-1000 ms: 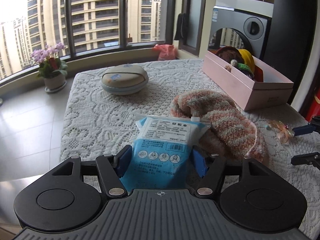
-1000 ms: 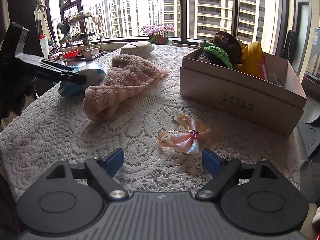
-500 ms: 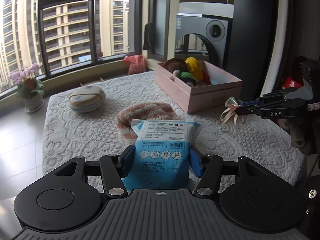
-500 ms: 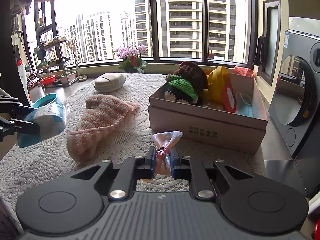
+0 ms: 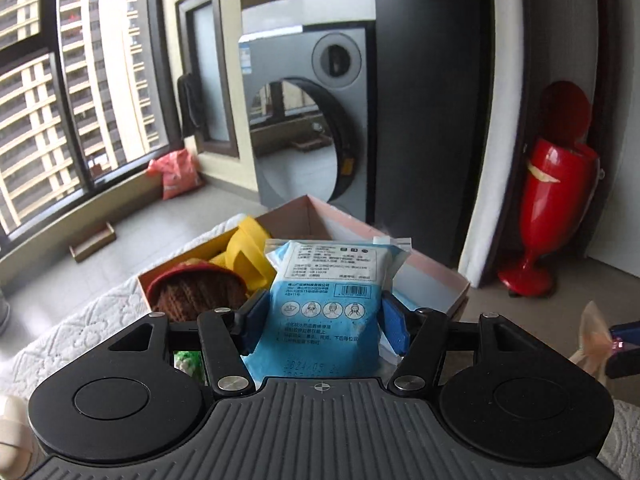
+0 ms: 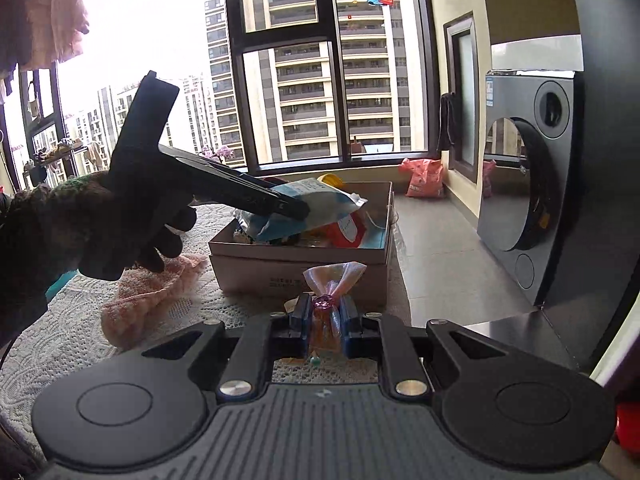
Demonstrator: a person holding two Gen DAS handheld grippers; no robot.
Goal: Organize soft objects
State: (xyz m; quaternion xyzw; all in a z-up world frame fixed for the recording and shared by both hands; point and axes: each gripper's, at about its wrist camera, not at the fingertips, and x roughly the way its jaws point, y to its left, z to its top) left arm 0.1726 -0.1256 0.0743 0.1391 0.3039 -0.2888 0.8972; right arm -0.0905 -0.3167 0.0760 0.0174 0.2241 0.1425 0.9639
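Note:
A blue-and-white pack of face masks [image 5: 332, 280] sits between the blue pads of my left gripper [image 5: 326, 312], whose jaws are opening while both pads still touch it. It hangs over the pink box [image 5: 440, 276], which holds a brown knitted hat [image 5: 196, 292] and a yellow item [image 5: 248, 252]. The right wrist view shows the same pack [image 6: 320, 204] above the box [image 6: 296, 276]. My right gripper [image 6: 325, 312] is shut on a peach ribbon bow [image 6: 334, 276], just in front of the box. A pink knitted cloth [image 6: 144, 292] lies on the lace tablecloth at the left.
The table edge runs right behind the box, with tiled floor beyond. A grey washing machine [image 6: 528, 184] stands to the right, a red bin [image 5: 556, 200] by the dark cabinet. A gloved hand [image 6: 80, 232] holds the left gripper.
My left gripper carried the mask pack from the table's near side to above the box. My right gripper closed on the bow and lifted it toward the box.

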